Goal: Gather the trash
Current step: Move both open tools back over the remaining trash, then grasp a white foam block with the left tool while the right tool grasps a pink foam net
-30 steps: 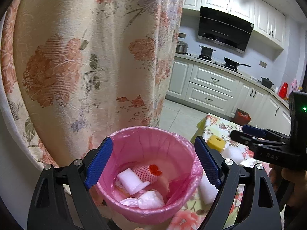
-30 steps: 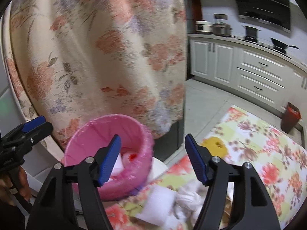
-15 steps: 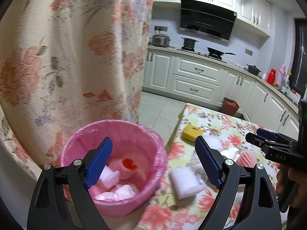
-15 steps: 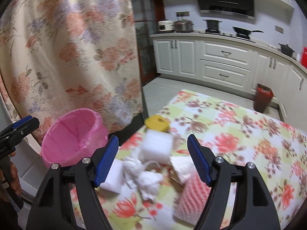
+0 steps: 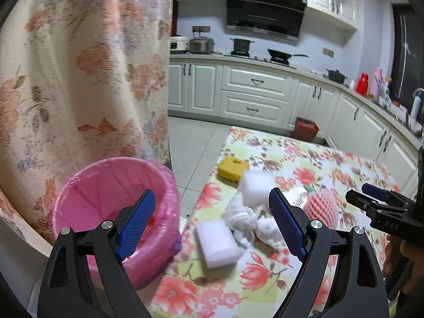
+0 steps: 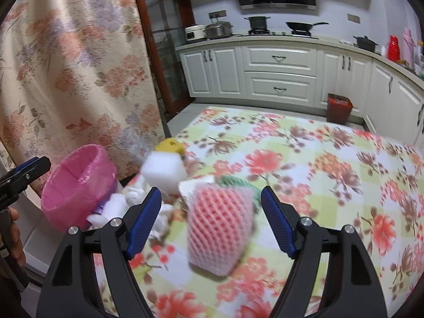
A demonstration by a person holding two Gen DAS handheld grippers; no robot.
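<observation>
Clearly, the right gripper is held spread wide and empty around the pink foam fruit net, which lies on the flowered table near its left edge, well apart from the pink bin. The net is judged light, soft and springy, best pinched across its middle. The left gripper is likewise spread, hovering empty over a white foam block.

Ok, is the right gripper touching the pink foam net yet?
Apart. In the right wrist view, the right gripper is open, the pink foam net sits between its fingers, and tablecloth shows on both sides of the net, between it and each blue pad.
</observation>
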